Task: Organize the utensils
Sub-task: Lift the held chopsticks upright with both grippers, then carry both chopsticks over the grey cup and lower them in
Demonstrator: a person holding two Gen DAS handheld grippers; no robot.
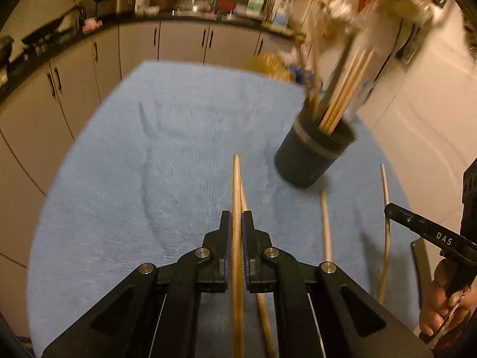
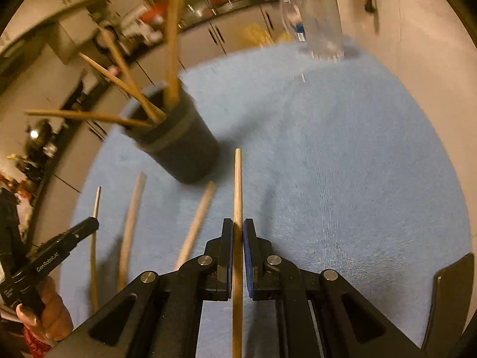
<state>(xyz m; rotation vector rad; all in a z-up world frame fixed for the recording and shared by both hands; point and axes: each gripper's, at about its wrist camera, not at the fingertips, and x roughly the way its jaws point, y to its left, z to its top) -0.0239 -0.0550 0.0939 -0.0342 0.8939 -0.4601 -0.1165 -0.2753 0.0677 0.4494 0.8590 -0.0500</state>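
Round table under light blue fleecy cloth (image 1: 119, 179), dark cylindrical plastic holder (image 1: 313, 155) at two o'clock already taking wooden sticks, and each gripper, left (image 1: 237, 223) and right (image 2: 237, 229), clamped narrow on one thin wooden chopstick (image 1: 237, 185) (image 2: 237, 185), probably for dropping in.

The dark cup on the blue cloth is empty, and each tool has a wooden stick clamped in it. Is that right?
Not quite. The dark cup already holds several wooden sticks, as the right wrist view shows. The rest stands: left tool and right tool each clamp a wooden stick.
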